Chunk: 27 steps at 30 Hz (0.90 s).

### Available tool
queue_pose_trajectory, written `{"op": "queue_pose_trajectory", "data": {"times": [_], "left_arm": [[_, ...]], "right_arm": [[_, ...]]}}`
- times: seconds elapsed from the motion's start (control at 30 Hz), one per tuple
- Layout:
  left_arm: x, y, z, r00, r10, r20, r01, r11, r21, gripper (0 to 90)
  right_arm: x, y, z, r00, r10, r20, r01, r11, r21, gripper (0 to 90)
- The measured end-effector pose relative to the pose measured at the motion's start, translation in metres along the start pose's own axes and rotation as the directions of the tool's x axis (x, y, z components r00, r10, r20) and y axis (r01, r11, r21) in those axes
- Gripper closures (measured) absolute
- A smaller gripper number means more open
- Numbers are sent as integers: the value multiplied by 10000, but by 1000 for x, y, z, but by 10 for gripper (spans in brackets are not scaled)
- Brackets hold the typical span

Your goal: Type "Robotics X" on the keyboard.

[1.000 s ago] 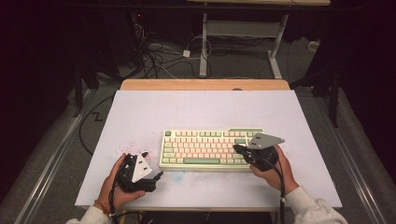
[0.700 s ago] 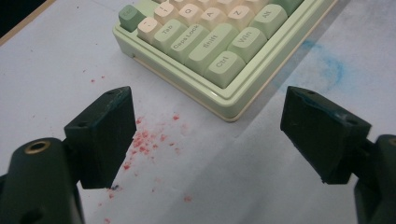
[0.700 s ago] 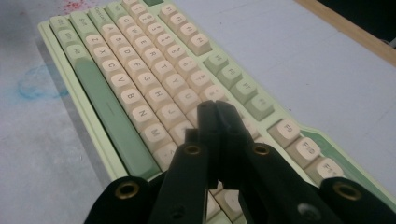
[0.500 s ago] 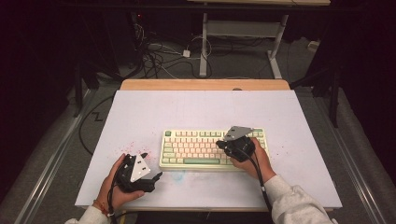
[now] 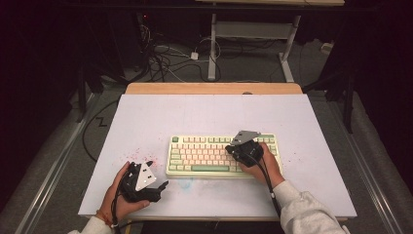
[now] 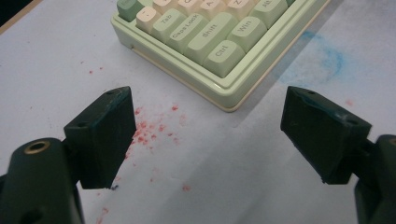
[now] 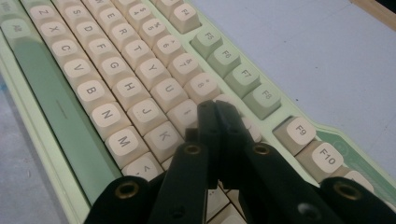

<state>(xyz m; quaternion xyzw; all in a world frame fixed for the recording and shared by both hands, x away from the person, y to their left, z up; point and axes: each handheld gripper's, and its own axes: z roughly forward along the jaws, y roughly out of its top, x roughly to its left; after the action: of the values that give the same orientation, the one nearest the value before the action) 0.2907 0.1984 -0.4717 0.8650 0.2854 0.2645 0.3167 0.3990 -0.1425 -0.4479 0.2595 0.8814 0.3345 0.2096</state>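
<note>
A pale green keyboard [image 5: 204, 153] with cream keys lies in the middle of the white table [image 5: 195, 117]. My right gripper [image 5: 230, 148] is shut with nothing between its jaws and points left over the right half of the keyboard. In the right gripper view, the right gripper [image 7: 215, 105] has its closed tips low over the keys just past "I" and "8" on the keyboard [image 7: 116, 70]; whether they touch a key I cannot tell. My left gripper [image 5: 157, 174] stands open on the table beside the keyboard's front left corner. Between the left gripper's [image 6: 208, 95] jaws is only bare table, with the keyboard's Ctrl corner [image 6: 224, 51] just ahead.
Red specks [image 5: 139, 153] dot the table left of the keyboard, and a faint blue smear [image 5: 187, 183] lies in front of it. A wooden strip [image 5: 214, 88] edges the table's far side. Cables [image 5: 165, 58] and desk legs stand on the floor beyond.
My right gripper has moved left from the keyboard's right end to over its keys and a little lower, jaws still shut. The left gripper has stayed in place.
</note>
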Motion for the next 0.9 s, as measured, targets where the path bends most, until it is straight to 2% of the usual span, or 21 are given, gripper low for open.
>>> {"op": "queue_pose_trajectory", "data": {"times": [0.47,0.5,0.6,0.9], "left_arm": [[-1,0,-1,9999,112,51,-112,9999,76,169],[-1,0,-1,9999,107,61,-108,9999,76,169],[-2,0,-1,9999,147,79,-148,9998,111,169],[-1,0,0,9999,127,99,-128,9999,110,168]], "right_arm": [[0,0,2,9998,115,143,-116,9999,127,898],[0,0,3,9999,-71,153,67,9996,270,899],[2,1,3,9998,-204,19,203,9989,414,900],[1,2,-8,10000,-8,64,9,9999,-135,900]]}}
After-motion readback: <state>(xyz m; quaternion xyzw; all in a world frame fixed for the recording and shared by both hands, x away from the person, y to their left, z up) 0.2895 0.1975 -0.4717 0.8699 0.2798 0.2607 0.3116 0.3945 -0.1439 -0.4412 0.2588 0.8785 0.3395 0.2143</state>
